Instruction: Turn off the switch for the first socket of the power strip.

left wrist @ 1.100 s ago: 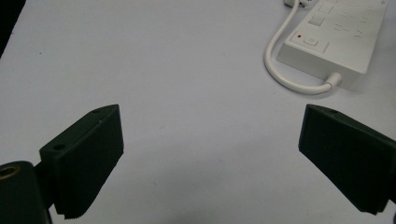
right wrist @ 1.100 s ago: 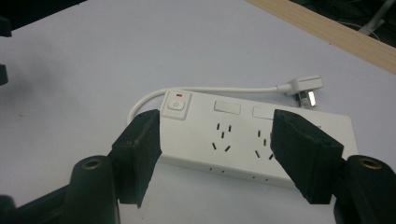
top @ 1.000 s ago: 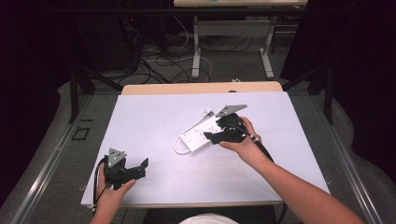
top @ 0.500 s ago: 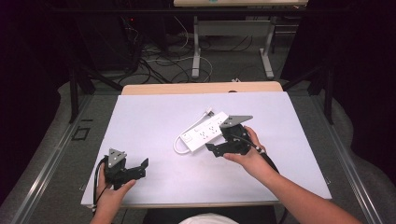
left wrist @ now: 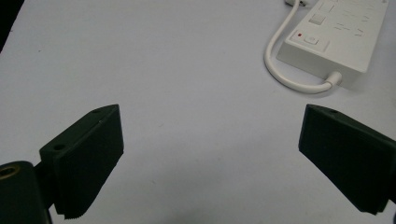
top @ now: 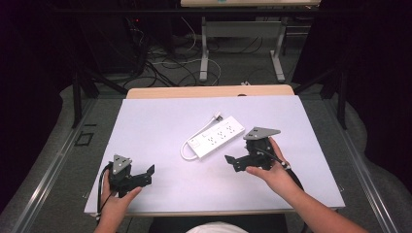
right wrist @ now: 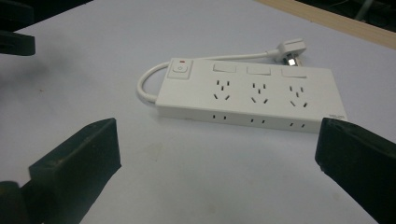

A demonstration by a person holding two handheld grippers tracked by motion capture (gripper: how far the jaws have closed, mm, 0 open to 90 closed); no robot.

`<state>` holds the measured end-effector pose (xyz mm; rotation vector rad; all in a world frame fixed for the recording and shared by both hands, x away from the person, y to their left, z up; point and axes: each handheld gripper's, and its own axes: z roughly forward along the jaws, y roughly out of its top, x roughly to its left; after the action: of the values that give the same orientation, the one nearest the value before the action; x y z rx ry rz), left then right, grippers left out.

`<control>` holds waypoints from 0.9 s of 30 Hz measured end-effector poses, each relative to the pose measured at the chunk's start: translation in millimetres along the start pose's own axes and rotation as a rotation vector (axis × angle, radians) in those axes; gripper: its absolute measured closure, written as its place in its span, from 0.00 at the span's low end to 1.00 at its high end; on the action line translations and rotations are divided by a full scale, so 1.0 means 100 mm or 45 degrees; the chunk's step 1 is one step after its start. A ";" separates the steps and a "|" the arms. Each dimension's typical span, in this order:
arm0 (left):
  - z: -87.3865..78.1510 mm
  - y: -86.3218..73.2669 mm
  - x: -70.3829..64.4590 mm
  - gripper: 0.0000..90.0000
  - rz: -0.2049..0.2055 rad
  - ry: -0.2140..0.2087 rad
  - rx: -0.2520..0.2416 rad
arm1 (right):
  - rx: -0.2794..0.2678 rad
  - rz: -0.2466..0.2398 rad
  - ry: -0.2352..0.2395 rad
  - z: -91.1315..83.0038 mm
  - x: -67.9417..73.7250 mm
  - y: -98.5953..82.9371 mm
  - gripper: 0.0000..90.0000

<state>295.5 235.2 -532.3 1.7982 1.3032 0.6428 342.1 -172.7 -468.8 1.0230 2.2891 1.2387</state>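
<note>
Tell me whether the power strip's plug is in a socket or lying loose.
Loose. The plug lies on the white table behind the power strip, its prongs bare, in no socket.

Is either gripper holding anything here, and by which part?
Nothing is held. Both the left gripper and right gripper are open, clear of the power strip.

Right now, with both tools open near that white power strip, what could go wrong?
1. The power strip looks wide; the right tool, open beside it, may fail to span it and just push it across the table.
2. Its cord loops out at one end, so a jaw could snag it.
3. The left tool sits far off, unable to steady it.
</note>
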 end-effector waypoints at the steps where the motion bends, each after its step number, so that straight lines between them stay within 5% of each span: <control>1: 0.00 0.00 0.00 0.07 -0.001 -0.002 -0.008 | 0.001 0.012 -0.006 -0.02 -0.01 -0.02 0.00; 27: 0.02 -0.01 -0.04 0.01 0.026 -0.033 -0.004 | -0.071 0.104 -0.221 -0.52 -0.46 -0.61 0.00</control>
<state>295.1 231.4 -533.6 1.8140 1.2676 0.6304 316.0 -258.9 -491.9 1.1660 2.0893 1.1876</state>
